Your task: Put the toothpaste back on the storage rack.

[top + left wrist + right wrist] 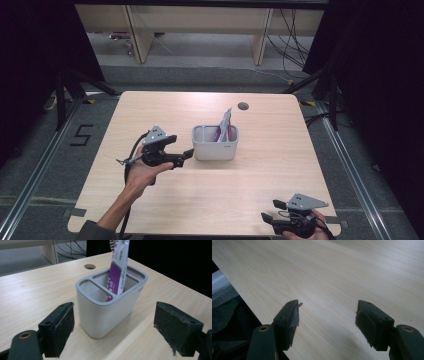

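Purple-and-white sachet (117,270) stood tilted in the middle compartment of the grey plastic holder (215,147), mid-table. Left gripper (187,154), level on an outstretched forearm, gaped empty just beside it; right gripper (272,210) rested open near the table's (165,200) front right corner.

One grey holder (215,145) stands on the one tabletop (260,180), split into three compartments. One purple-and-white sachet (224,127) stands in it. Two grippers are over the tabletop: the left gripper (186,156) and the right gripper (272,211), each with two jaws
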The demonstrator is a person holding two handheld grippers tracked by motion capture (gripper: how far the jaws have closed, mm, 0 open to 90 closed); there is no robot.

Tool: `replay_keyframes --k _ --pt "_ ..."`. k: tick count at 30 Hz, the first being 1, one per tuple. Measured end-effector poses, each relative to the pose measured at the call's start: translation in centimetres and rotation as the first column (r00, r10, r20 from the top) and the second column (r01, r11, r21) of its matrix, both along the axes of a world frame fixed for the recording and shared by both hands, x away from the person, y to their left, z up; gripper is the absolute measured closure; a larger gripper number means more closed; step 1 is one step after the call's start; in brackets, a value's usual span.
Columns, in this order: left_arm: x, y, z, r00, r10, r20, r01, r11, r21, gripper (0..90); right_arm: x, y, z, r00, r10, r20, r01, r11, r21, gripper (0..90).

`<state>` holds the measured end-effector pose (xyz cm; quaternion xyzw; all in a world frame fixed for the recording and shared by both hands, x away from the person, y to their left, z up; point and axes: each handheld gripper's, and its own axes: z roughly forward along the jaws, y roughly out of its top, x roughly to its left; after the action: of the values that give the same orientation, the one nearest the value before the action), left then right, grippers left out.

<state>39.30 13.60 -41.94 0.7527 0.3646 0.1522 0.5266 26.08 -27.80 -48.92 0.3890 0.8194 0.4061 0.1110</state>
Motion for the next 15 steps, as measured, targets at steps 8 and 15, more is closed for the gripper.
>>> replay_keyframes --k 8,15 --pt "-1.8 0.4 -0.8 0.9997 -0.025 0.005 0.025 0.9997 0.001 16.2 0.0 0.1 0.0 1.0000 -0.006 -0.005 0.006 1.0000 -0.001 35.7" --pt "-3.1 1.1 -1.7 0.9998 -0.020 -0.004 0.020 0.9997 0.011 16.2 -0.1 0.1 0.0 0.9998 -0.015 -0.015 0.015 0.9998 0.012 35.7"
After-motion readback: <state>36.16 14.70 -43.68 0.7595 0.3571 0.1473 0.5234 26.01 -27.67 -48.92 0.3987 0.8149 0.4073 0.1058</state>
